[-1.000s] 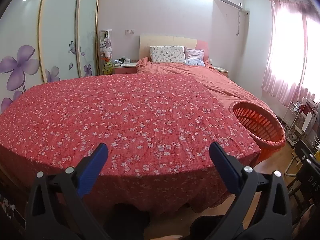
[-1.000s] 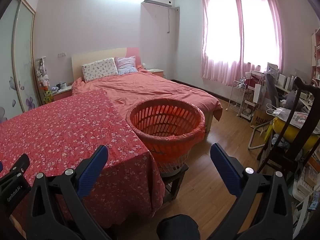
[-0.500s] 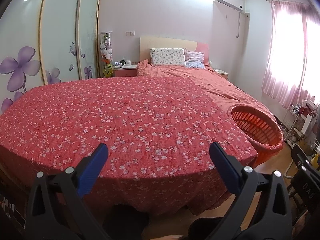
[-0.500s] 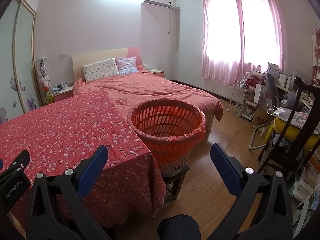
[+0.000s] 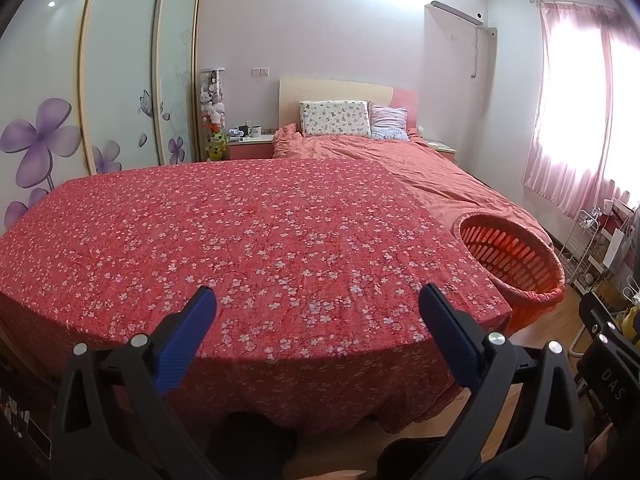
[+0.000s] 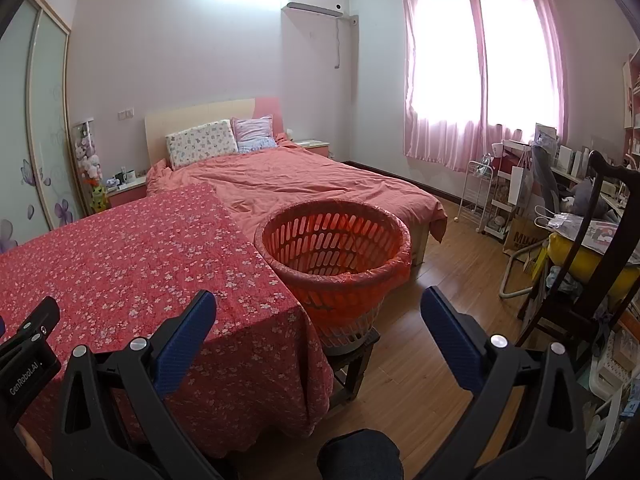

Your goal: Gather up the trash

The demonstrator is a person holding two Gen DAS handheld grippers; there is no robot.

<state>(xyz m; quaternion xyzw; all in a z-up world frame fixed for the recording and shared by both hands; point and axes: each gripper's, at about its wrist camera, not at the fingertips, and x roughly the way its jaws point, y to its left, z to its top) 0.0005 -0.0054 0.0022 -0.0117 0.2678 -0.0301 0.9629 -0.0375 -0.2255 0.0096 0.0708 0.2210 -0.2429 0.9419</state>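
Note:
An orange slotted basket (image 6: pixel 336 240) with a thin orange liner stands on a small dark stool at the right end of a table covered in red floral cloth (image 5: pixel 248 240); the basket also shows in the left wrist view (image 5: pixel 512 256). I see no trash on the cloth. My left gripper (image 5: pixel 316 312) is open and empty above the table's near edge. My right gripper (image 6: pixel 318 316) is open and empty, in front of the basket and the table's right corner.
A bed with an orange cover (image 6: pixel 304 184) lies behind the table. A dark wooden chair (image 6: pixel 576 280) and cluttered shelves and a desk (image 6: pixel 532 184) stand at the right. A wardrobe with sliding doors (image 5: pixel 120 80) lines the left wall. Wood floor (image 6: pixel 440 320) runs right of the basket.
Both views have pulled back and risen slightly, so the table and basket sit a little lower and farther. Both grippers stay open and empty.

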